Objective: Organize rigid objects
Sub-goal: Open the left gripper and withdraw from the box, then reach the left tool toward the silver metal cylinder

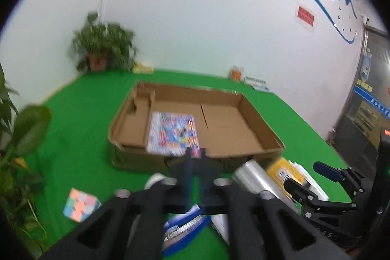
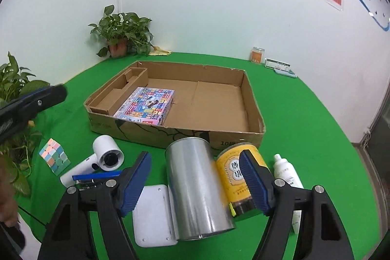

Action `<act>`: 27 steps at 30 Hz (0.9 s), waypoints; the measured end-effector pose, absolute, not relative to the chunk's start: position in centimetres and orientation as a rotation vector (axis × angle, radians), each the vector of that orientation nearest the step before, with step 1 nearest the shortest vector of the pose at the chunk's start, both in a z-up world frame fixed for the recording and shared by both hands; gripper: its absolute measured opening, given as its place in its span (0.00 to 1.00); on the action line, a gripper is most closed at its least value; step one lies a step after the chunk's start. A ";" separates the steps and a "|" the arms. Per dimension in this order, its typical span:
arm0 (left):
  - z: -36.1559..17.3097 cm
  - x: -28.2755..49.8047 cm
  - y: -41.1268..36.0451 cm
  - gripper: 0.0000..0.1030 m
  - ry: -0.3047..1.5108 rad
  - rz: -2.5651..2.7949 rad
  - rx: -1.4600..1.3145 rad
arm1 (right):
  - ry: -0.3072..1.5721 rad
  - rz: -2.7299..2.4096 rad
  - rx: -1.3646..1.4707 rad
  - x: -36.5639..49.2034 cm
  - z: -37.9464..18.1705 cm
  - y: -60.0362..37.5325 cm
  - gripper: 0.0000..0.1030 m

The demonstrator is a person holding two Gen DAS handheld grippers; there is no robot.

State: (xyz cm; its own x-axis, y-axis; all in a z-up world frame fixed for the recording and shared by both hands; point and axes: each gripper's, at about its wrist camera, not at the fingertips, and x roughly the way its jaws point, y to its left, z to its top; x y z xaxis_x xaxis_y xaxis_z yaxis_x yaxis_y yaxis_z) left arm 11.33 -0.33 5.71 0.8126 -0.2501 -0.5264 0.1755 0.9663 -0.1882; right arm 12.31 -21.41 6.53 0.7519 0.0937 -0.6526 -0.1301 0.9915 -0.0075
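While my right gripper (image 2: 195, 182) hangs with fingers spread wide around the silver can (image 2: 198, 187) on the counter (image 2: 304, 138), nothing is grasped yet. Left gripper (image 1: 195, 177) looks clenched, empty. Next: close on can, lift into cardboard box (image 2: 214, 133) beside puzzle box (image 2: 146, 105).

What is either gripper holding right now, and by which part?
Nothing. The right gripper is open, its fingers either side of the silver can without touching it. The left gripper has its fingers together with nothing between them.
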 end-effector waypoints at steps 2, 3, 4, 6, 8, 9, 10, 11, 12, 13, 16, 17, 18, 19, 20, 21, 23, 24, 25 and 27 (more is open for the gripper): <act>5.7 10.8 -0.3 0.05 0.551 -0.195 -0.099 | 0.698 0.144 -0.042 11.7 6.6 -21.6 1.00; 5.6 10.6 -0.5 0.29 0.545 -0.170 -0.065 | 0.693 0.150 -0.035 11.5 6.6 -21.7 0.99; 5.6 10.6 -0.8 0.53 0.554 -0.151 -0.030 | 0.680 0.161 -0.030 11.0 6.7 -21.7 0.99; 5.4 10.3 -1.0 0.99 0.555 -0.114 0.022 | 0.680 0.170 -0.044 10.6 6.7 -21.4 0.99; 5.4 9.9 -1.0 0.99 0.516 -0.107 0.049 | 0.684 0.185 -0.052 10.3 6.5 -21.1 0.99; 5.3 10.1 -0.8 0.99 0.530 -0.106 0.058 | 0.685 0.192 -0.050 10.2 6.5 -21.0 0.99; 5.1 10.3 -0.6 0.99 0.545 -0.106 0.060 | 0.683 0.196 -0.043 10.0 6.4 -21.0 0.99; 4.8 10.5 -0.2 0.99 0.562 -0.108 0.056 | 0.679 0.207 -0.027 9.7 6.3 -21.0 0.99; 4.5 10.6 0.2 0.99 0.576 -0.112 0.050 | 0.682 0.223 -0.017 9.8 6.3 -21.1 0.99; 4.2 10.7 0.6 0.99 0.593 -0.118 0.045 | 0.693 0.251 -0.005 9.7 6.0 -21.0 0.99; 2.4 11.7 1.8 0.99 0.689 -0.107 0.043 | 0.738 0.333 0.001 9.4 4.6 -20.1 0.99; 1.4 12.3 2.5 0.99 0.741 -0.088 0.033 | 0.768 0.361 0.000 9.4 3.9 -19.6 0.99; 0.5 12.8 3.0 0.99 0.786 -0.071 0.018 | 0.786 0.377 0.002 9.4 3.3 -19.2 0.99; -0.8 13.4 3.7 0.99 0.850 -0.057 -0.009 | 0.814 0.402 0.010 9.5 2.7 -18.8 0.99; -1.6 13.8 4.2 0.98 0.884 -0.063 -0.028 | 0.834 0.423 0.017 9.6 2.1 -18.4 0.99; -2.4 14.0 4.6 0.98 0.906 -0.081 -0.049 | 0.851 0.442 0.023 9.6 1.6 -18.1 0.99; -3.7 14.3 5.1 0.96 0.938 -0.110 -0.079 | 0.875 0.467 0.024 9.8 0.6 -17.4 0.99; -4.2 14.4 5.1 0.91 0.953 -0.120 -0.082 | 0.887 0.479 0.019 9.8 0.2 -17.0 0.99; -4.7 14.5 5.1 0.89 0.972 -0.132 -0.080 | 0.894 0.487 0.016 9.9 0.0 -16.8 0.99; -5.6 14.7 4.8 0.80 1.009 -0.164 -0.073 | 0.905 0.500 0.016 10.0 -0.5 -16.5 0.99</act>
